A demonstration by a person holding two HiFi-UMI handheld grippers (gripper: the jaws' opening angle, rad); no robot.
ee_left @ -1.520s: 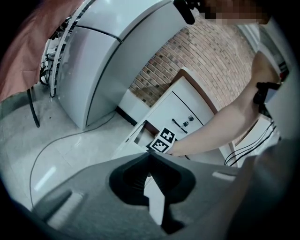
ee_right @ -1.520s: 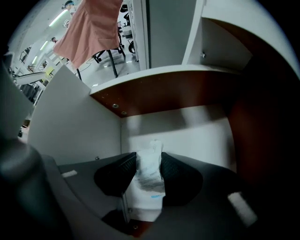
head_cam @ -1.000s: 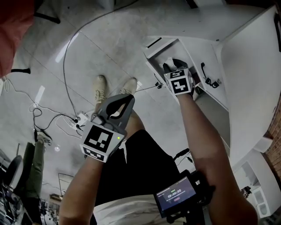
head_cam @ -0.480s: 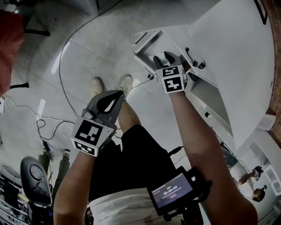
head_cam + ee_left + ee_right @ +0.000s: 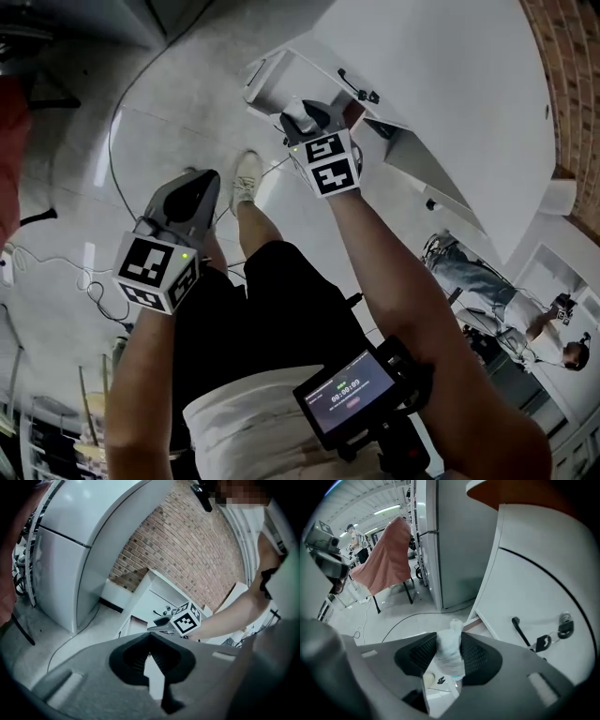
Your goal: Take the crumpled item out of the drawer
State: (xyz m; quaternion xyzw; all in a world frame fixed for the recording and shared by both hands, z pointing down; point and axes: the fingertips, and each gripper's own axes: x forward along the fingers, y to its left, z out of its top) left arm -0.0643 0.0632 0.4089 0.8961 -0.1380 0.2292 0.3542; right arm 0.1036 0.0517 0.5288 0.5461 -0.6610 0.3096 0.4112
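Showing the right tool (image 5: 450, 638) clamped on the crumpled item (image 5: 450, 660), a pale wad standing upright between the ribbed pads and poking out past the tips. Directly beneath the tool lies the open drawer (image 5: 433, 686); the wad is held above it, and small objects rest on the drawer's floor. To the tool's right stands a white cabinet door (image 5: 534, 588) bearing a dark handle (image 5: 519, 630) and keys (image 5: 562, 620) in a lock. The left tool (image 5: 149, 638), jaws together with nothing between them, hangs well apart from the drawer and points toward the right tool.
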